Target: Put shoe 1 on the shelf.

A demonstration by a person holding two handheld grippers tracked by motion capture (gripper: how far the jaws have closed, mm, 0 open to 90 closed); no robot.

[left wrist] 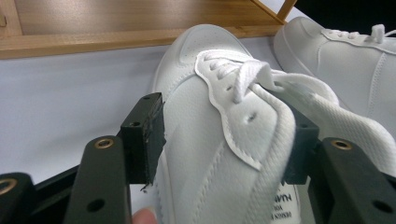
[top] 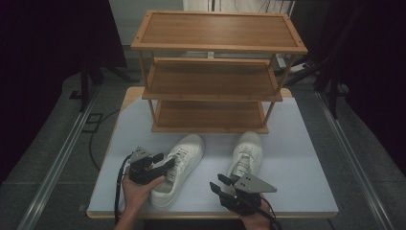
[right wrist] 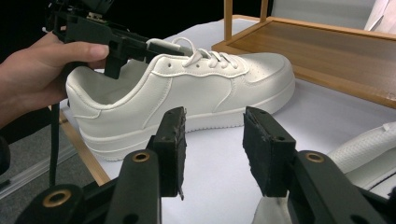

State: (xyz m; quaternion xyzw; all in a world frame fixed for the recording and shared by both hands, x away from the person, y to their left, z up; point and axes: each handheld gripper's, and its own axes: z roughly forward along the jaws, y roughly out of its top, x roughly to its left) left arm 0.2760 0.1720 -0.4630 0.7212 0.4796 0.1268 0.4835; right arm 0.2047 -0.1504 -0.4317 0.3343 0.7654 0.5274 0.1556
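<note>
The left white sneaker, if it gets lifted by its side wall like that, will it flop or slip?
The left sneaker probably keeps its shape: thick sole, stitched upper. The collar wall between the left gripper pads may flex inward. Held near the heel, the toe likely dips.

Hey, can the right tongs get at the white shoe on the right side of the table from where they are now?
Probably yes. The right tongs stand open just behind the heel of the right shoe, with nothing between them on the table. The left tongs are busy at the left shoe, out of the way.
</note>
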